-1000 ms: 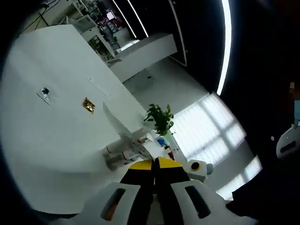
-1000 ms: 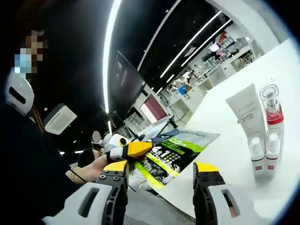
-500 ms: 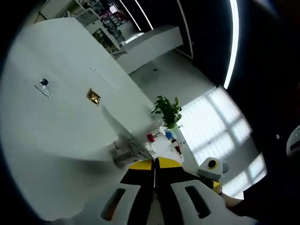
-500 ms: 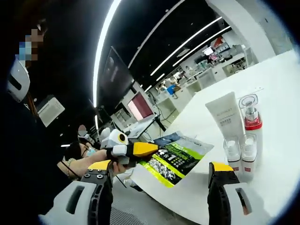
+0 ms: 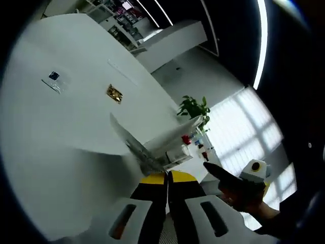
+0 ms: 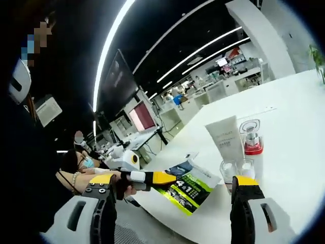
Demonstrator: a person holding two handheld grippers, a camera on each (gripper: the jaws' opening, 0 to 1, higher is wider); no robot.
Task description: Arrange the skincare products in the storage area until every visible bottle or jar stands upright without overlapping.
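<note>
1. Bright strip lights run across a dark ceiling over a big showroom, and a broad white table (image 6: 284,152) carries the skincare things
2. In the right gripper view, a white tube (image 6: 224,140) stands upright at about 2 o'clock from the picture's middle, with a clear pump bottle with a red band (image 6: 250,138) just beside it, toward 3 o'clock
3. Two small clear bottles (image 6: 237,169) stand close together in front of that pair, right by the tip of this view's own jaw
4. A green and black pouch (image 6: 189,185) lies flat on the table near its edge, at 6 o'clock from the middle
5. The right gripper (image 6: 175,184) has its jaws spread wide apart with nothing between them
6. The left gripper (image 6: 152,177) reaches in from 9 o'clock in a hand (image 6: 96,179), its yellow tips pressed together, close to the pouch; whether it touches I cannot tell
7. In the left gripper view, the left gripper's (image 5: 168,178) jaws are pressed flat together at 6 o'clock
8. A potted plant (image 5: 194,109) stands past the table at 3 o'clock there, with the pouch (image 5: 147,147) seen edge-on
</note>
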